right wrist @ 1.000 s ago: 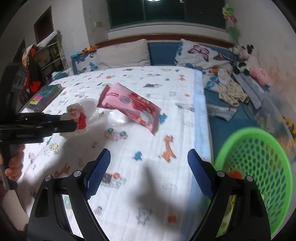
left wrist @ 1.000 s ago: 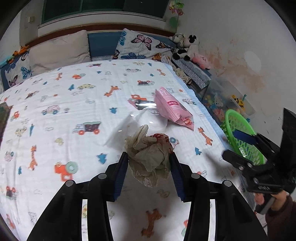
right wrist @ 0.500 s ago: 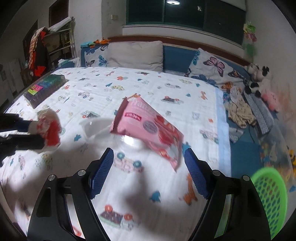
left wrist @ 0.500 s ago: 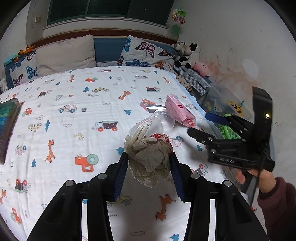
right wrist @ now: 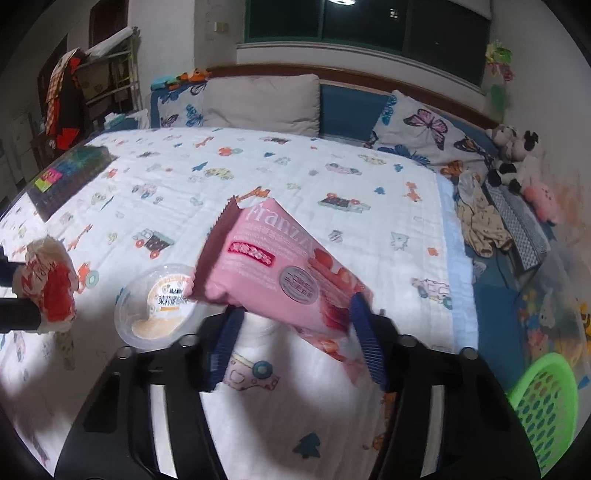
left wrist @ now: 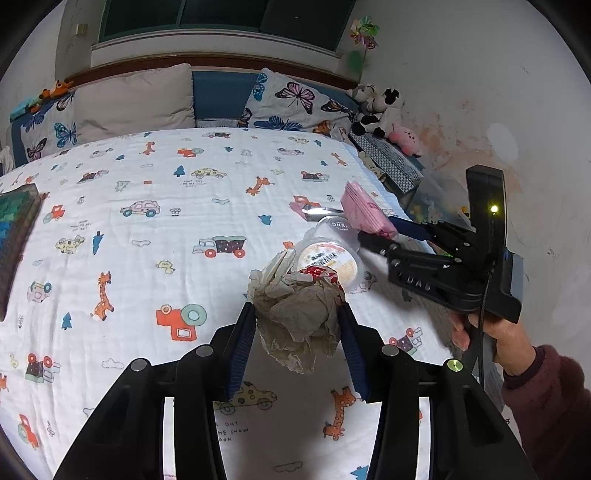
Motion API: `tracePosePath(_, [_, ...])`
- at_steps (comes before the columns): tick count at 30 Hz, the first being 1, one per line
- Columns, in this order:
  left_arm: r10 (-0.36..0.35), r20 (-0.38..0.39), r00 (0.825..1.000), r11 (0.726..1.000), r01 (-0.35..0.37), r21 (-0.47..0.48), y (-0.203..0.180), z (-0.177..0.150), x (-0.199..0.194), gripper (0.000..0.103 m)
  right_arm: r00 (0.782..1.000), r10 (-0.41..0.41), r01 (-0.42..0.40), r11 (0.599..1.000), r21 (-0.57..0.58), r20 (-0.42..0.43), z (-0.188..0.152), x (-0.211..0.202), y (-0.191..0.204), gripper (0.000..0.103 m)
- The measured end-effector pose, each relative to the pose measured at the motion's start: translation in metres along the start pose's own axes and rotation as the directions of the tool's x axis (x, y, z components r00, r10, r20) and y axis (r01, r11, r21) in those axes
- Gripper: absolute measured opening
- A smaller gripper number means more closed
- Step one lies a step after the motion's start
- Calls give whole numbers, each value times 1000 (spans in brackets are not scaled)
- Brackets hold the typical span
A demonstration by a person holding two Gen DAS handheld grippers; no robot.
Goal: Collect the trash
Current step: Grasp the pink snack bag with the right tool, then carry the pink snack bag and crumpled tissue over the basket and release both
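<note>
Closing right gripper (right wrist: 295,341) | pink packet (right wrist: 280,280) between fingers (right wrist: 365,343)

We see dim indoor light from a ceiling lamp reflected in the dark window (right wrist: 343,2). Gripper shadows fall on the bedspread (left wrist: 147,221). Fisheye corners go black, and the right wrist view is blurred.

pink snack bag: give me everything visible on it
The pink snack bag is a glossy plastic pouch with white lettering, a grey round badge, strawberry pictures and a zigzag-cut end. It lies tilted on the bedsheet, near end between the right gripper fingers, whose jaws are closing; both pads look to touch it. Its far lower corner overlaps a clear lidded cup. Looks puffed, unopened as far as visible.
</note>
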State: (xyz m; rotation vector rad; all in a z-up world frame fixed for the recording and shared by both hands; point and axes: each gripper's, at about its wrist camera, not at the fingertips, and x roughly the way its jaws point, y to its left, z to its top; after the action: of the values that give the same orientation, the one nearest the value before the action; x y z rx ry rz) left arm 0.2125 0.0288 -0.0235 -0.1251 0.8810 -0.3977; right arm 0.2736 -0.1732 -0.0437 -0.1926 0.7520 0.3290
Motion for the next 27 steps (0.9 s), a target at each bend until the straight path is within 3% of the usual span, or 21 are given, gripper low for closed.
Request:
tracePosePath(8, [-5, 8, 1000, 1000, 5, 4, -7, -1, -4, 44, 999, 34, -37, 994, 100, 26, -4, -19, -20, 32])
tracePosePath(27, [-58, 28, 998, 997, 56, 54, -51, 1, -16, 44, 994, 43, -66, 967, 246, 96, -44, -94, -53, 26])
